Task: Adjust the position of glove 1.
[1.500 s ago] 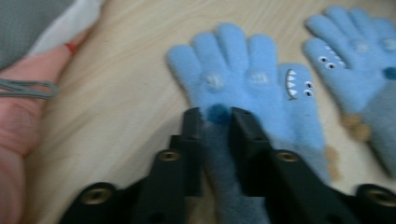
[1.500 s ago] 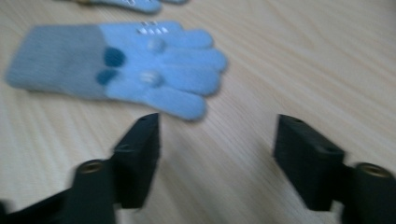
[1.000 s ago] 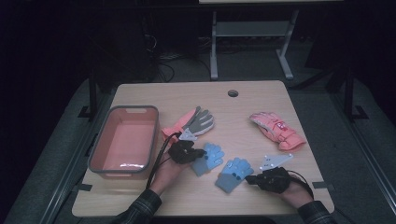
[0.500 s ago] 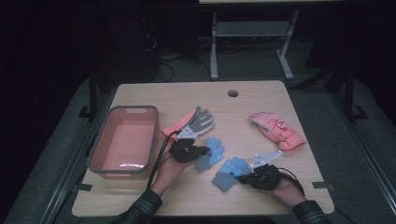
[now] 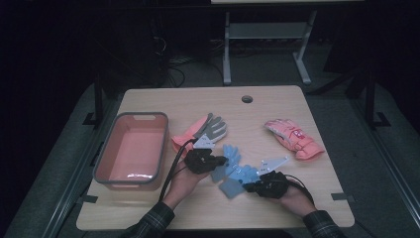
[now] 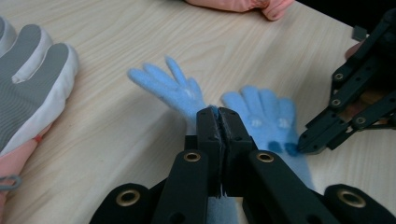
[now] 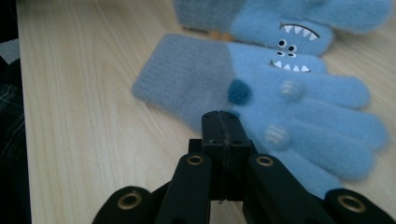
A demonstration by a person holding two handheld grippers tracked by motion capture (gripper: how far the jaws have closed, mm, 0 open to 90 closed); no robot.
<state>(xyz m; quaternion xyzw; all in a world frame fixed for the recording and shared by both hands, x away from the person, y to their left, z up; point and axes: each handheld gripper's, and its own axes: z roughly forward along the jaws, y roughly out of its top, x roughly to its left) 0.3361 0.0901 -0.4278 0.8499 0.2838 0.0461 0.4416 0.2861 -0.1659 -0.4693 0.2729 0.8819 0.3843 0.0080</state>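
Observation:
Two light blue knit gloves lie mid-table between my grippers. The farther blue glove (image 5: 231, 154) (image 6: 173, 88) spreads its fingers away from my left gripper (image 5: 220, 161) (image 6: 218, 114). That gripper is shut, with a sliver of the glove's fabric at its tips and its cuff running under the jaws. The nearer blue glove (image 5: 236, 177) (image 6: 264, 112) (image 7: 280, 93) has monster faces and a dark pom-pom. My right gripper (image 5: 250, 186) (image 7: 222, 116) (image 6: 301, 147) is shut, tips resting at this glove's thumb-side edge; no fabric shows between them.
A grey-and-orange glove (image 5: 208, 130) (image 6: 32, 84) lies just beyond the left gripper. A pink glove (image 5: 293, 139) rests at the right. A pink bin (image 5: 148, 118) stands at the left. The table has a cable hole (image 5: 246, 99) near its far edge.
My right hand has slid left, up to the nearer blue glove, which has shifted slightly left. The left hand has stayed put.

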